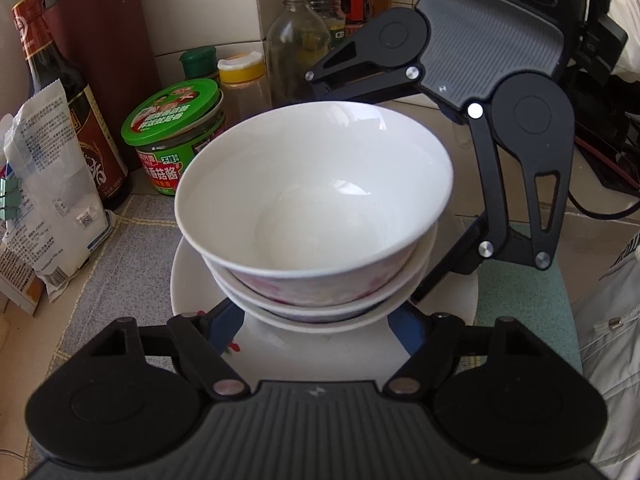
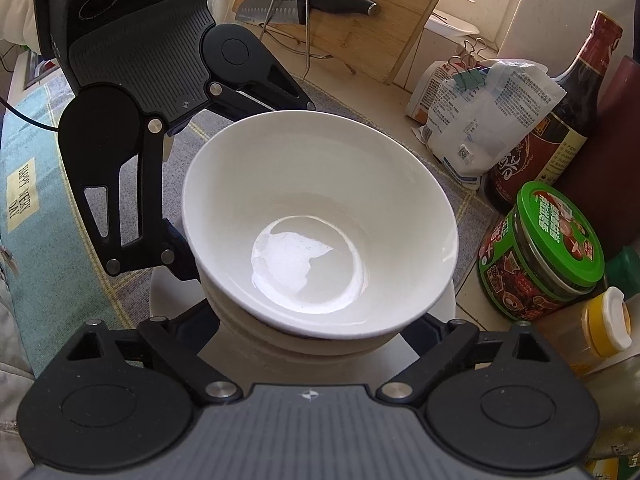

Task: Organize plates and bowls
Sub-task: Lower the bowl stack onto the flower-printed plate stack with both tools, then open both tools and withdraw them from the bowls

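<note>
Flanking stacked bowls [image 1: 314,200]: 2 open tools.

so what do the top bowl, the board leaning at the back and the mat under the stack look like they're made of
Top bowl: probably glazed ceramic or porcelain; glossy white with sharp window reflections inside.
Board: looks like bamboo or light wood; pale tan with visible strips and grain, matte.
Mat: seems woven cloth; grey textured weave with yellow grid lines, dull and soft-looking.

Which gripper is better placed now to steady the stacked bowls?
Probably left: the left gripper sits close around the lower bowls on the plate, while the right gripper has its jaws standing wider around them.
</note>
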### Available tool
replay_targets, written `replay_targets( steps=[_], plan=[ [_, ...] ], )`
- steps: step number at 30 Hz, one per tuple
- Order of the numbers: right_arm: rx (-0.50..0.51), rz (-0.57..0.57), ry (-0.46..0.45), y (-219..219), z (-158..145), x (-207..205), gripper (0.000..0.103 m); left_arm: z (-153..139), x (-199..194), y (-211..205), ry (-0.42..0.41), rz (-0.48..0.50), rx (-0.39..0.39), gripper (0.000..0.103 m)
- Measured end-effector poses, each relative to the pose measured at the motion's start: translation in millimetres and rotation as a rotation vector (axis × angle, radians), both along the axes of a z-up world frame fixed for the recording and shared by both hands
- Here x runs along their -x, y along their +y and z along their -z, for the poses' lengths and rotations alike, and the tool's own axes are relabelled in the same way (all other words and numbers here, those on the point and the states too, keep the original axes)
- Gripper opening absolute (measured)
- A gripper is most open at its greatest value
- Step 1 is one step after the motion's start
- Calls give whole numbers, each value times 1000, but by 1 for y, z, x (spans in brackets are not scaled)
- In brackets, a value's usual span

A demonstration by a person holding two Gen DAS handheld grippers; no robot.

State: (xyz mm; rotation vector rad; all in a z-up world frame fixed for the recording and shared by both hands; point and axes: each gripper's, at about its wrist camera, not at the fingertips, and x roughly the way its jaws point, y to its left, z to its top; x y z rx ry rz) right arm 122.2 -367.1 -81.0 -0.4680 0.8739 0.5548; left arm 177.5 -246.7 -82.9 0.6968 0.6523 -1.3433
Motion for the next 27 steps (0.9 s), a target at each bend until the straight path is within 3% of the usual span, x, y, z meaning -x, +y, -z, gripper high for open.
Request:
replay_targets(
  steps=[4, 13, 20, 24, 27],
  plan=[
    [0, 6, -26, 1, -3, 4, 103, -8, 2, 8, -8, -51, 45, 95],
    [-16, 77, -77, 3, -18, 27, 103, -26, 30, 50, -56, -272, 139, 99],
    [-21, 270, -154, 21, -44, 59, 103, -51, 60, 84, -184, -491, 263, 102],
    [-36, 462, -198, 38, -61, 77, 103, -61, 80, 102, -244, -545, 350, 102],
    [-65, 648, -217, 51, -69, 93, 103, -71, 93, 110, -217, -618, 378, 102]
  ],
)
